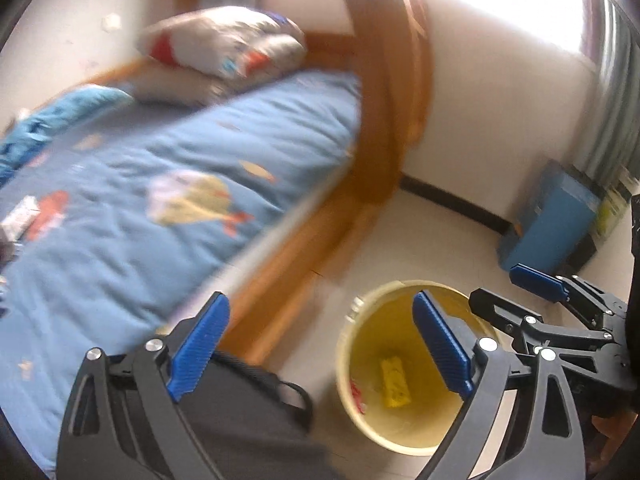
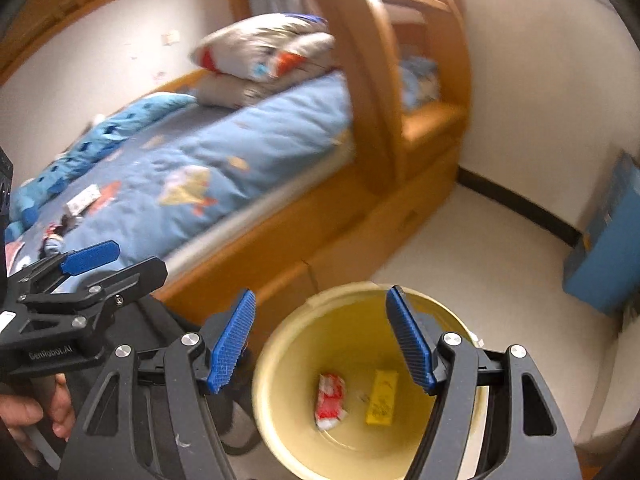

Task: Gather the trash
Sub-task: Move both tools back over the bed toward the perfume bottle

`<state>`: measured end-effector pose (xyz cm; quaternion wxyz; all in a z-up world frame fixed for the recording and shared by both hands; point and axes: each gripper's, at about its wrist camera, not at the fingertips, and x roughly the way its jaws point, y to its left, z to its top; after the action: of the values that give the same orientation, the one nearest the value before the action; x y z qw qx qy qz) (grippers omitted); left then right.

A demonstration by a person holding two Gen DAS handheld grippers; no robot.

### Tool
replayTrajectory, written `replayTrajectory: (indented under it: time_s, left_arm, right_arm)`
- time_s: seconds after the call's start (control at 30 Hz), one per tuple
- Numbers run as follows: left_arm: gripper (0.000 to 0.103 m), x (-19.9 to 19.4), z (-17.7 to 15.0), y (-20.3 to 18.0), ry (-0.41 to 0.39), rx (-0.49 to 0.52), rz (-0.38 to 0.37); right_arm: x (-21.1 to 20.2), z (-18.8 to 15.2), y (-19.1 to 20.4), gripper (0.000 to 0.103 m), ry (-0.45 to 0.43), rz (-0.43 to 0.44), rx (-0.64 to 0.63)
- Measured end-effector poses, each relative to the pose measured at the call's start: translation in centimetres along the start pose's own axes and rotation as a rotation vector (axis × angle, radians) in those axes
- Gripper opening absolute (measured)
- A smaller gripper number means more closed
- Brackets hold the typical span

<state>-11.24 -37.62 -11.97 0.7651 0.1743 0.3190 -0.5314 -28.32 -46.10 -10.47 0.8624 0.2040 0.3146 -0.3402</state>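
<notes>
A pale yellow bin (image 2: 280,356) stands on the floor beside the bed; it also shows in the left wrist view (image 1: 348,364). Inside lie a red and white wrapper (image 2: 330,400) and a yellow packet (image 2: 382,398), the packet also in the left wrist view (image 1: 395,382). My right gripper (image 2: 322,340) is open and empty above the bin. My left gripper (image 1: 320,344) is open and empty over the bed edge and bin. A white wrapper (image 2: 83,199) and other small litter (image 2: 60,232) lie on the blue bedspread; the white wrapper also shows in the left wrist view (image 1: 20,216).
A wooden bed frame (image 2: 360,216) with a curved post (image 2: 360,80) runs beside the bin. Pillows (image 2: 264,56) sit at the bed's far end. A blue box (image 2: 604,248) stands by the wall. A dark bag (image 1: 240,404) lies by the bed.
</notes>
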Motion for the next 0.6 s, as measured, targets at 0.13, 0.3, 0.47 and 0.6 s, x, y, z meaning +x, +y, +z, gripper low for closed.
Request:
replayTrajectory:
  time_s: [0.13, 0.3, 0.47, 0.6]
  left_arm:
    - [0.097, -3.6, -0.4, 4.3, -0.088, -0.040, 0.120]
    - [0.099, -9.6, -2.4, 11.2, -0.179, -0.130, 0.311]
    - [0.099, -14.2, -5.3, 17.8, -0.195, -0.234, 0.464]
    - [0.099, -17.7, -7.7, 22.6, -0.217, -0.317, 0.582]
  right_arm:
    - [0.3, 1.5, 5.3, 0.071, -0.050, 0.089, -0.073]
    - [1.1, 2.2, 13.2, 0.081, -0.091, 0.238, -0.153]
    - [2.1, 1.9, 21.0, 0.082, -0.085, 0.365, -0.238]
    - [2.5, 1.1, 27.4, 0.082, -0.091, 0.441, -0.326]
